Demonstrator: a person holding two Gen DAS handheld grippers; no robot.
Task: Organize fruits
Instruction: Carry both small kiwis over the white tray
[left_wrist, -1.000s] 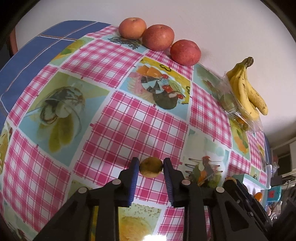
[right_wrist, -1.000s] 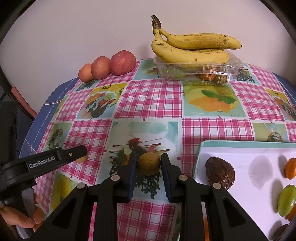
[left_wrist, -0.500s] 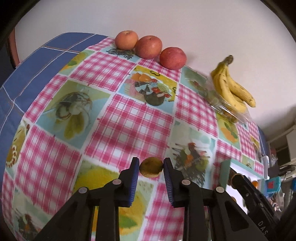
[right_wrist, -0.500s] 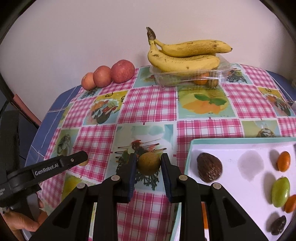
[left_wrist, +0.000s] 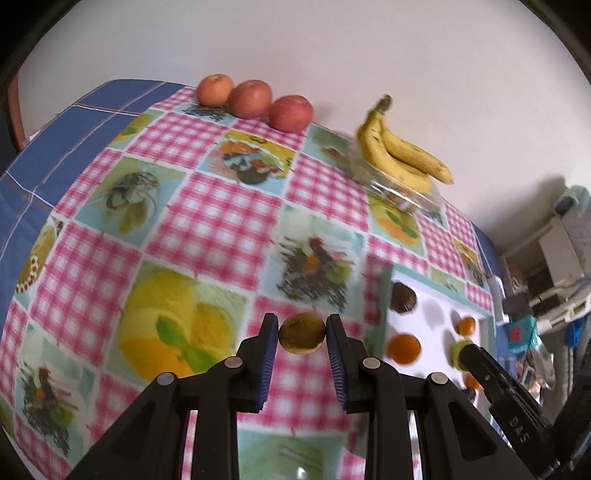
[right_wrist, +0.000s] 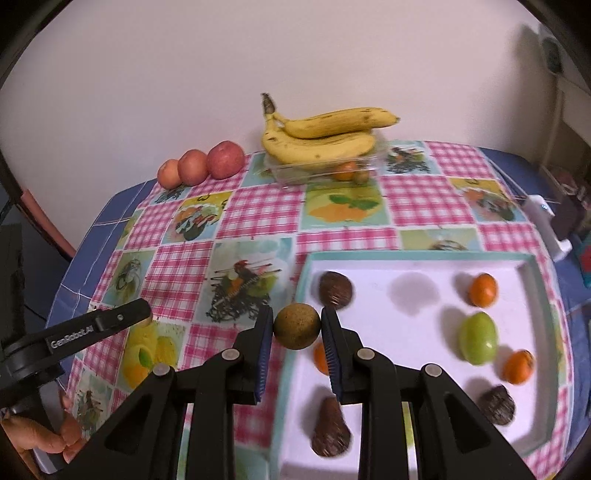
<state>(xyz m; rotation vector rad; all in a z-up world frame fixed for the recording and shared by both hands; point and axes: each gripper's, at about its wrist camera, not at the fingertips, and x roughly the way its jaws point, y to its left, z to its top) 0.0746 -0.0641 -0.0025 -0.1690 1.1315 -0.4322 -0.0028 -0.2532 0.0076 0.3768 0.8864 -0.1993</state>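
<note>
both grippers higher, each with a round rough-skinned fruit (left_wrist: 302, 333)

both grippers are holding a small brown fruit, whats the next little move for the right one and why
Probably carry the right gripper a little further right and set its round brown fruit down on a bare patch of the white tray. The fruit is clamped just over the tray's left rim, and the tray already holds the other small fruits.

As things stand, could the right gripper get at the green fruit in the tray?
Probably not yet: the right gripper is shut on a round brownish fruit, so its fingers are occupied. The path itself looks free, since the green fruit lies uncovered in the open tray.
</note>
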